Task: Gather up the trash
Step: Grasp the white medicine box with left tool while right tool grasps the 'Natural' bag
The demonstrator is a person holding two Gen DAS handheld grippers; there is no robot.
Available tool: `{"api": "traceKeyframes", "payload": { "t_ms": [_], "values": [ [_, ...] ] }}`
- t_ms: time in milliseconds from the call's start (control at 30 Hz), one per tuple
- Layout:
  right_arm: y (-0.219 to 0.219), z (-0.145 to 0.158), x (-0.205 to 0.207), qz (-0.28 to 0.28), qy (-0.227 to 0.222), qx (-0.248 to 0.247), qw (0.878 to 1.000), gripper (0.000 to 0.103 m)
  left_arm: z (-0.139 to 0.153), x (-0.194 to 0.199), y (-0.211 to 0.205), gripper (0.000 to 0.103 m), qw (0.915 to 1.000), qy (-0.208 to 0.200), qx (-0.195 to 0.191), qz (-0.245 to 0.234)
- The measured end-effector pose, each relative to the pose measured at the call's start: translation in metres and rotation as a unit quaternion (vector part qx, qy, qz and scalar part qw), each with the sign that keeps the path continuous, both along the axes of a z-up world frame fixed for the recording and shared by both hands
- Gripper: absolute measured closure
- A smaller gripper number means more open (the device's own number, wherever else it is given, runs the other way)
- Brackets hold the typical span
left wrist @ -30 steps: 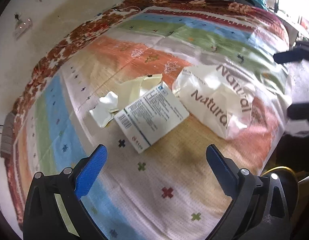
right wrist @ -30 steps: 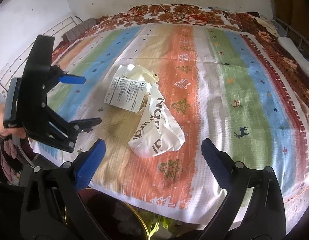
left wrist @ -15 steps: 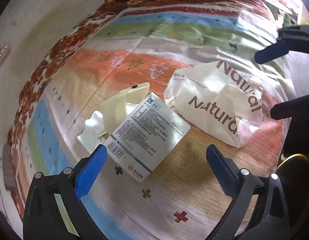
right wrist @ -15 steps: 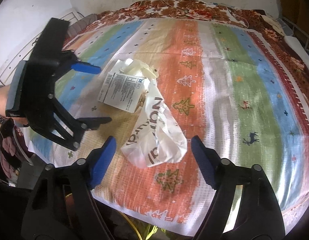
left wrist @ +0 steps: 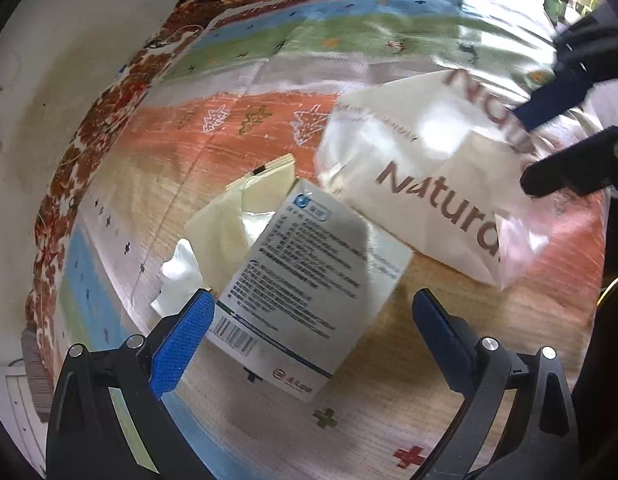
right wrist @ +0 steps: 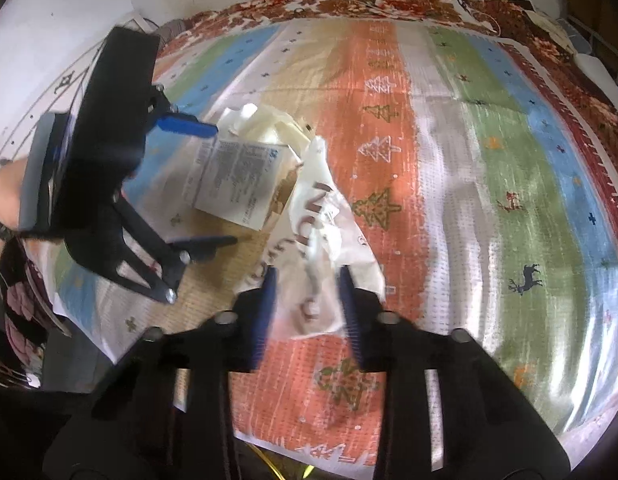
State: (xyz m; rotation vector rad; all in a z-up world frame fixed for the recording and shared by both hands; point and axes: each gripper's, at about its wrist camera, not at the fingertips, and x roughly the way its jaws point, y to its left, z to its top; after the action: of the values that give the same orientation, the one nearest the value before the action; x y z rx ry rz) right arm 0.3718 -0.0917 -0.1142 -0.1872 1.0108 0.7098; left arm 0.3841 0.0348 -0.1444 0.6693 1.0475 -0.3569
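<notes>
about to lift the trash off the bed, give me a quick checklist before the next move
1. Right gripper on the white Natural bag: ok, jaws have just been closing and the bag sits pinched between the pads.
2. Grip firm enough to lift: cannot tell, picture is blurred.
3. Left gripper open: ok, jaws wide.
4. Printed packet between the left pads: ok, not yet gripped.
5. Cream wrapper free of the packet: not ok, partly tucked under it.
6. Grippers apart: ok.
</notes>
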Motion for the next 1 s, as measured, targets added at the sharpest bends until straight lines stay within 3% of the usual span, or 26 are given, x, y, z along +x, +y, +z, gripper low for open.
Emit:
{"api": "traceKeyframes", "payload": {
  "t_ms": [300,400,567,700,767,1000],
  "values": [
    [0.0,0.001,-0.002,0.004,0.003,-0.004,1.0,0.097,-0.01,0.0,0.005,0.006,0.9998,0.019,-0.009,-0.006],
    [-0.001,0.002,-0.003,0.006,0.002,-0.004,1.0,0.1,-0.013,-0.004,0.006,0.012,0.9994,0.03,-0.017,-0.008],
    [-0.003,0.002,-0.002,0.009,-0.001,-0.011,1.0,0.1,-0.009,-0.001,0.014,0.019,0.9955,0.06,-0.069,0.026],
    [-0.004,0.001,0.0,0.007,0.0,-0.021,1.0,0.1,-0.004,0.003,0.022,0.014,0.9892,0.082,-0.112,0.047],
    [-0.006,0.002,0.001,0.004,0.003,-0.023,1.0,0.1,-0.004,0.003,0.021,0.006,0.9907,0.073,-0.106,0.045],
    [-0.006,0.001,0.0,0.007,0.006,-0.019,1.0,0.1,-0.02,0.005,0.02,0.005,0.9928,0.076,-0.082,0.042]
  ]
}}
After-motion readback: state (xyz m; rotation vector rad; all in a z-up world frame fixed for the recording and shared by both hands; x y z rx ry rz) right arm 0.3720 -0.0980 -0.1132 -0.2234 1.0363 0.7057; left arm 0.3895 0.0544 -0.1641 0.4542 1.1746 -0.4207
